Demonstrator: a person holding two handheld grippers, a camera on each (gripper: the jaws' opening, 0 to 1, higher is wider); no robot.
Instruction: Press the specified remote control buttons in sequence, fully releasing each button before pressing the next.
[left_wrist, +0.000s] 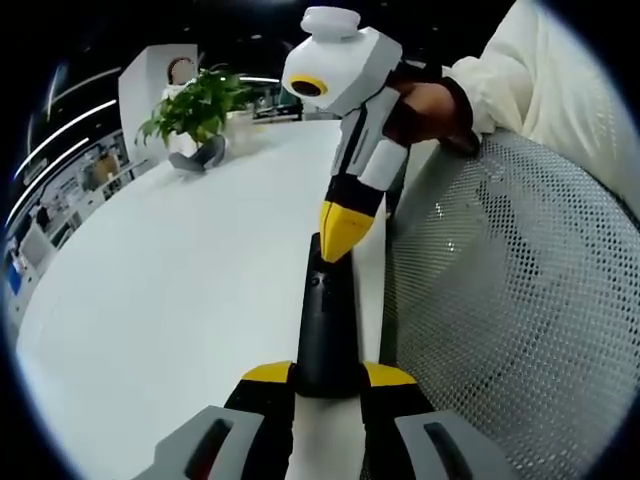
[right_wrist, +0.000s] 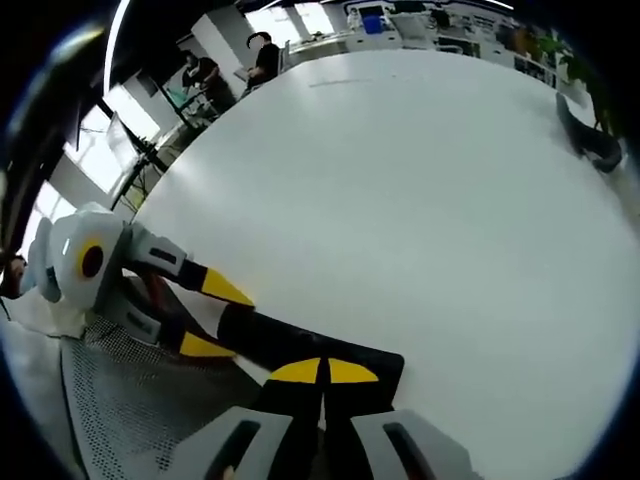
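Left gripper (left_wrist: 325, 378) clamps the near end of the slim black remote control (left_wrist: 325, 330) above the white table (left_wrist: 160, 300), by its edge and the grey mesh chair back (left_wrist: 520, 300). Right gripper (left_wrist: 345, 240), yellow tips closed together, bears on the remote's far end. Likely risks: pressing with both tips could catch a neighbouring button, or lever the remote askew in the left jaws

White-grey gripper (left_wrist: 345, 245), yellow-black tips; person's sleeve (left_wrist: 545, 75) cream.
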